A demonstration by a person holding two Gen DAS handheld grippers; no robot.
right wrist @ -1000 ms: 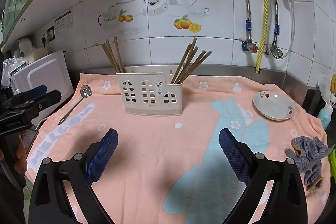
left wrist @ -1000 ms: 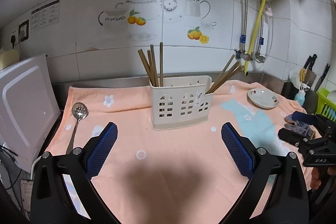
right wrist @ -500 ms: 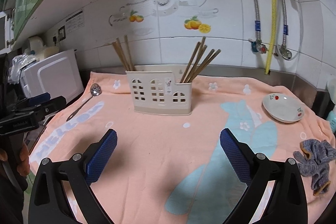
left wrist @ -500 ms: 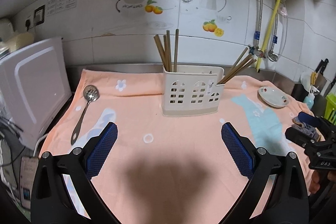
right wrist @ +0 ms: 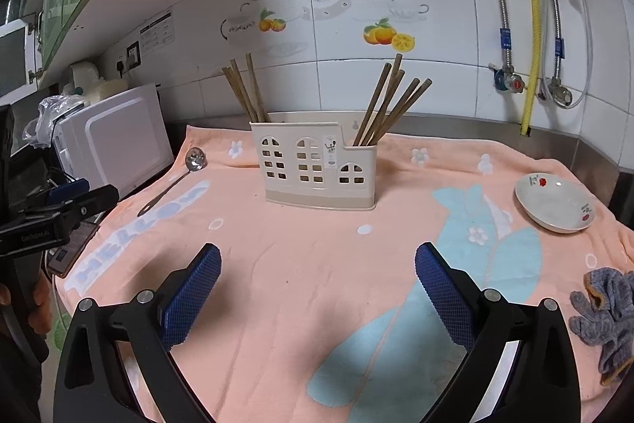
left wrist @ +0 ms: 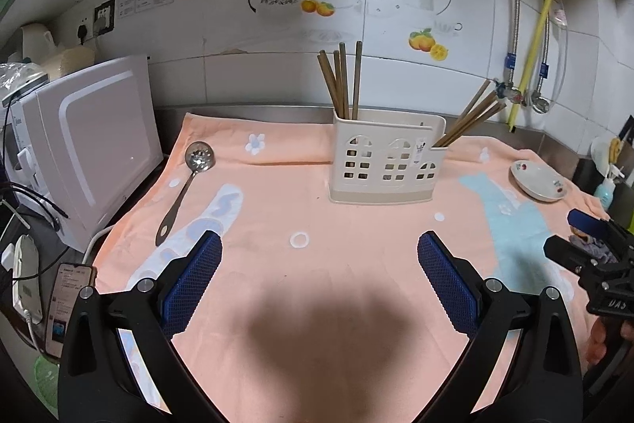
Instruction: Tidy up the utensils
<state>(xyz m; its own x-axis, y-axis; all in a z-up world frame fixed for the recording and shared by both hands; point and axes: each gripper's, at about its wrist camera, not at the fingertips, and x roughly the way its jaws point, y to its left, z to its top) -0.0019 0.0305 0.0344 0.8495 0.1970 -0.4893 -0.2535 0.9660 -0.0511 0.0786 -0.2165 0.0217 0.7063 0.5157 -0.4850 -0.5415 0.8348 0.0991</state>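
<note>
A cream utensil holder (left wrist: 386,159) (right wrist: 319,165) stands mid-table on the peach towel (left wrist: 317,256). Several brown chopsticks (left wrist: 342,80) stand in its left compartment and several more (left wrist: 469,113) lean out of its right one. A metal slotted spoon (left wrist: 184,187) (right wrist: 174,181) lies on the towel at the left. My left gripper (left wrist: 319,278) is open and empty, above the towel's front. My right gripper (right wrist: 317,288) is open and empty, also near the front; it shows at the right edge of the left wrist view (left wrist: 590,244).
A white appliance (left wrist: 87,141) stands at the left edge. A small white dish (right wrist: 554,203) and a grey cloth (right wrist: 606,308) lie at the right. A phone (left wrist: 65,300) lies off the towel's left front corner. The tiled wall and pipes are behind.
Both views have shifted right in frame: both grippers swung left, and the spoon and appliance now show more fully. Both grippers stay open and empty.
</note>
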